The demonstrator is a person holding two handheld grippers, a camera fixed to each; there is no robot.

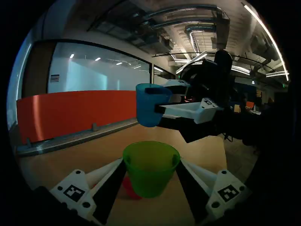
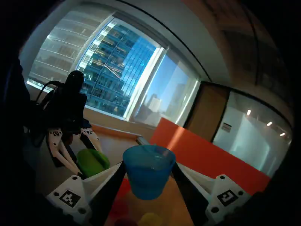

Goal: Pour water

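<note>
The left gripper [image 1: 151, 165] clasps a green cup [image 1: 151, 177] upright over the table [image 1: 94, 154]. The right gripper [image 2: 148, 167] grips a blue cup [image 2: 148, 182], higher and beyond the green one. Black-and-white square markers [image 1: 73, 192] sit on the fingers [image 1: 112, 181].

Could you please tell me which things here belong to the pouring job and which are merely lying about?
Part of the job:
- green cup, gripped by the left hand-held gripper
- blue cup, gripped by the right hand-held gripper

Lying about:
- red item on the table, below the green cup
- yellow item
</note>
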